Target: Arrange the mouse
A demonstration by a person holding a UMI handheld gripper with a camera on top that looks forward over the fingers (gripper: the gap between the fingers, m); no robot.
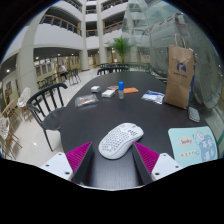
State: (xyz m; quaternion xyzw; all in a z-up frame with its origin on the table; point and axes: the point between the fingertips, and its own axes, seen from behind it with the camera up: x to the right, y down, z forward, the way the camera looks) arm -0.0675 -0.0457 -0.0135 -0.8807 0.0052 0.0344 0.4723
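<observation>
A white perforated mouse lies on the dark round table, just ahead of my fingers and between their lines. My gripper is open, its magenta pads spread wide on either side, with a gap to the mouse on both sides. The mouse rests on the table by itself, angled with its nose toward the far right.
A light mouse mat lies at the right near the table edge. A brown paper bag stands at the far right. Small items, an orange-topped bottle and papers sit at the far side. A black chair stands left.
</observation>
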